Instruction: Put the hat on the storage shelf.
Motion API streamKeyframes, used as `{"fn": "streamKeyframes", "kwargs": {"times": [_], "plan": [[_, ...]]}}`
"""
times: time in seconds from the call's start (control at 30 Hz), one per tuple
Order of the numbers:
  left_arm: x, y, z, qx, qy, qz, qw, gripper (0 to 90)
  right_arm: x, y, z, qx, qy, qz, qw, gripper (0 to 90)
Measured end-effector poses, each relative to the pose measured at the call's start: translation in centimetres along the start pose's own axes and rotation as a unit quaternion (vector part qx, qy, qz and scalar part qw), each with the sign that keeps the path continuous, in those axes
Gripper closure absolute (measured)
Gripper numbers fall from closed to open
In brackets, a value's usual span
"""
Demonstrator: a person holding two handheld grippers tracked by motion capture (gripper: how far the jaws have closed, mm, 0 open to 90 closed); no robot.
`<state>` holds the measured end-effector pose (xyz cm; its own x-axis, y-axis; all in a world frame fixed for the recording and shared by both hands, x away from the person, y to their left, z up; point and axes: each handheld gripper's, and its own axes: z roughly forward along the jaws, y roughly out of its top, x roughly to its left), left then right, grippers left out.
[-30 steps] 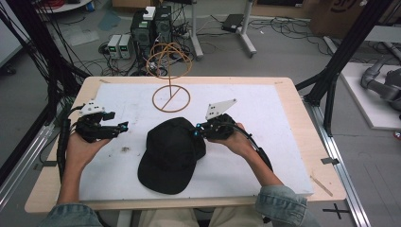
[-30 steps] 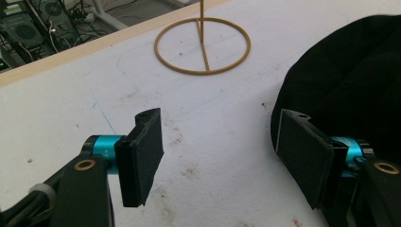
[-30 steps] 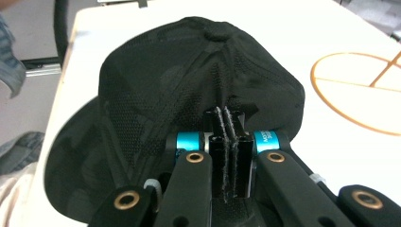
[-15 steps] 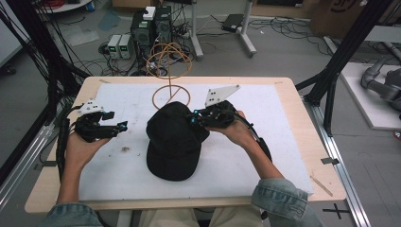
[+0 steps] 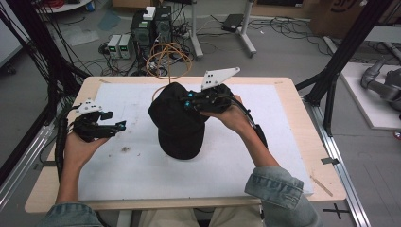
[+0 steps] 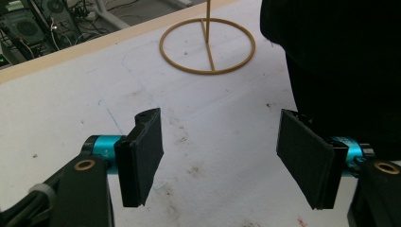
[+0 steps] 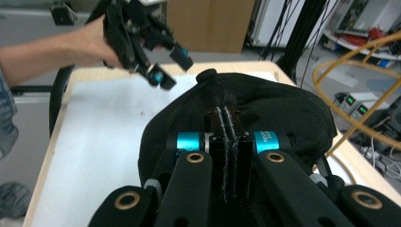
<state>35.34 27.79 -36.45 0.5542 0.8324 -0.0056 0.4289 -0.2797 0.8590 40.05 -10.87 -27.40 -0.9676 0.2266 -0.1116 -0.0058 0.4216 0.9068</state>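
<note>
My right gripper (image 5: 189,101) is pinched tight on the black cap (image 5: 177,123), lifted toward 12 o'clock to hang over the stand (image 6: 207,45). Left gripper (image 5: 116,126) waits wide at 9.

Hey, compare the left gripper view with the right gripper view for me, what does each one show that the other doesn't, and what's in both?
Left gripper view alone: the left gripper's own fingers spread wide apart over the white mat, and the flat wire ring of a stand lying on the mat.

Right gripper view alone: the right gripper's fingers pressed together on the cap's fabric, the person's other hand, a curved orange wire and the room behind.

Both: the black cap and the white mat.
</note>
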Motion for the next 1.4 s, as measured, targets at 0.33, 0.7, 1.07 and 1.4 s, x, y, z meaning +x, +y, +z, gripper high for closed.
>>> {"fn": "streamKeyframes", "kwargs": {"times": [0.33,0.7,1.07,1.4], "plan": [[0.6,-0.3,0.0,0.001,0.001,-0.007,1.0,32.3,-0.9,2.9,0.1,-0.03,0.009,-0.022,0.9993,89.9],[0.9,-0.5,0.1,0.002,0.001,-0.014,0.9999,32.3,-2.6,5.5,0.5,-0.069,0.021,-0.027,0.9971,89.8],[1.2,-0.7,0.1,0.002,-0.001,-0.018,0.9998,32.2,-5.1,7.2,0.5,-0.095,0.015,-0.025,0.995,89.8],[1.5,-0.9,0.0,0.001,0.001,-0.026,0.9997,32.3,-7.3,8.9,1.1,-0.102,0.018,-0.029,0.9941,89.8]]}}
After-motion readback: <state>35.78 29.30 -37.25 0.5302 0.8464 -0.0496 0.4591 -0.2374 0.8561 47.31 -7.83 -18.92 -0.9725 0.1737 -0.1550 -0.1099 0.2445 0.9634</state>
